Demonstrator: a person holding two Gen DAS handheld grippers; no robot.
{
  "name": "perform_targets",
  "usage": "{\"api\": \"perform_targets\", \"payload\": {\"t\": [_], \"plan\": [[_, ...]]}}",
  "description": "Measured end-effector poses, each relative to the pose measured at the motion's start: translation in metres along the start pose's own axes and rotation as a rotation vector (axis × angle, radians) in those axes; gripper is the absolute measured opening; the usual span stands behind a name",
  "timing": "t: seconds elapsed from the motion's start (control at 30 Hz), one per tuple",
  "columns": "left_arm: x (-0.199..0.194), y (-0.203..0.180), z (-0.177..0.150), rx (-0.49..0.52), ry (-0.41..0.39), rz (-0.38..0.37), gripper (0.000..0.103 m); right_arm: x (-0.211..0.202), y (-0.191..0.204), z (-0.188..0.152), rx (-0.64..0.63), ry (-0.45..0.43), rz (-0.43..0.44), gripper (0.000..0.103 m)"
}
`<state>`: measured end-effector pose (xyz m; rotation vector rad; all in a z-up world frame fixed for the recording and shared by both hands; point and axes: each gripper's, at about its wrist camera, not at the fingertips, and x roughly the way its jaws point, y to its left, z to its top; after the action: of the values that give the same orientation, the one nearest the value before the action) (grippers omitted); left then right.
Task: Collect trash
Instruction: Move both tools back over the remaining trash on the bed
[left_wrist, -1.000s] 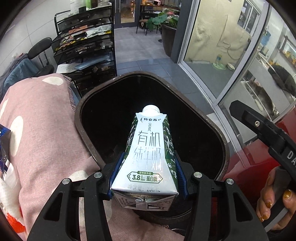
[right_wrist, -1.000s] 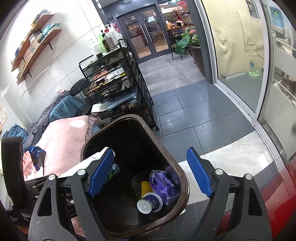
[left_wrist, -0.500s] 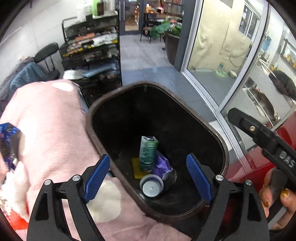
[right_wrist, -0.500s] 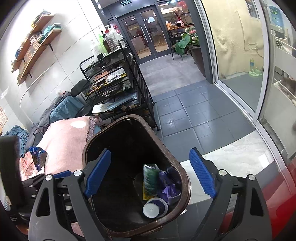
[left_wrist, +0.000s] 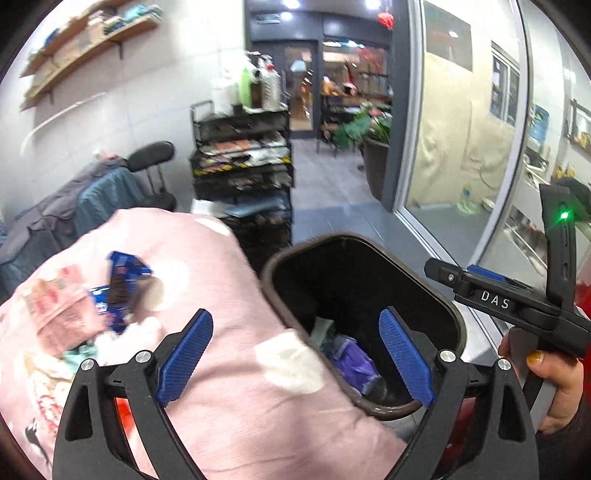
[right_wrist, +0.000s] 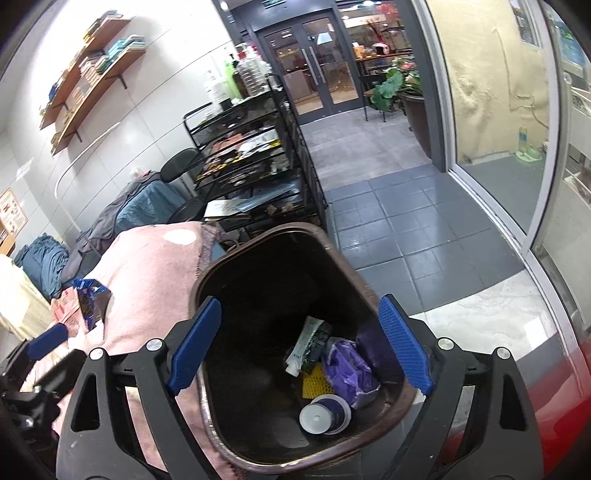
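A dark brown trash bin (right_wrist: 236, 266) (left_wrist: 354, 240) stands beside a pink blanket (left_wrist: 229, 362) (right_wrist: 147, 266). Inside it lie a green and white milk carton (right_wrist: 308, 343), a purple wrapper (right_wrist: 351, 365), a yellow mesh piece (right_wrist: 314, 384) and a round lidded cup (right_wrist: 325, 410). A blue snack wrapper (left_wrist: 122, 291) (right_wrist: 88, 299) lies on the blanket over pink packaging (left_wrist: 55, 314). My left gripper (left_wrist: 295, 362) is open and empty, over the blanket at the bin's left rim. My right gripper (right_wrist: 299, 350) is open and empty above the bin; it also shows in the left wrist view (left_wrist: 491, 295).
A black wire rack (right_wrist: 255, 158) full of items stands behind the bin. A chair draped with clothes (left_wrist: 110, 192) is at the left. A glass partition (right_wrist: 498, 110) runs along the right, with grey floor tiles (right_wrist: 388, 221) between. A potted plant (left_wrist: 373, 147) stands near the doors.
My left gripper opened and let the milk carton drop into the bin. It then swung left toward the blanket, bringing the blue wrapper into view. The right gripper hardly moved.
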<state>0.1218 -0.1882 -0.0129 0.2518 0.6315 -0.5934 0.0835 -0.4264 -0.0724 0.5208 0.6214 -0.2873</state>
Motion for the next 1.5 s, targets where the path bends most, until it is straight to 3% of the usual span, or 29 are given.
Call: {"api": "perform_targets", "payload": {"t": [0.27,0.57,1.27,1.5], "plan": [[-0.024,0.031,-0.014,-0.039,-0.068,0.099,0.093,0.005,0.039,-0.008,-0.075,0.020,0.057,0.087],[-0.043,0.068,-0.034,-0.090,-0.069,0.184,0.095,0.012,0.095,-0.021,-0.188,0.056,0.146,0.087],[-0.082,0.191,-0.114,-0.359,0.035,0.408,0.095,0.023,0.221,-0.077,-0.454,0.219,0.398,0.087],[-0.074,0.226,-0.120,-0.435,0.083,0.397,0.093,0.019,0.271,-0.097,-0.613,0.249,0.488,0.086]]}}
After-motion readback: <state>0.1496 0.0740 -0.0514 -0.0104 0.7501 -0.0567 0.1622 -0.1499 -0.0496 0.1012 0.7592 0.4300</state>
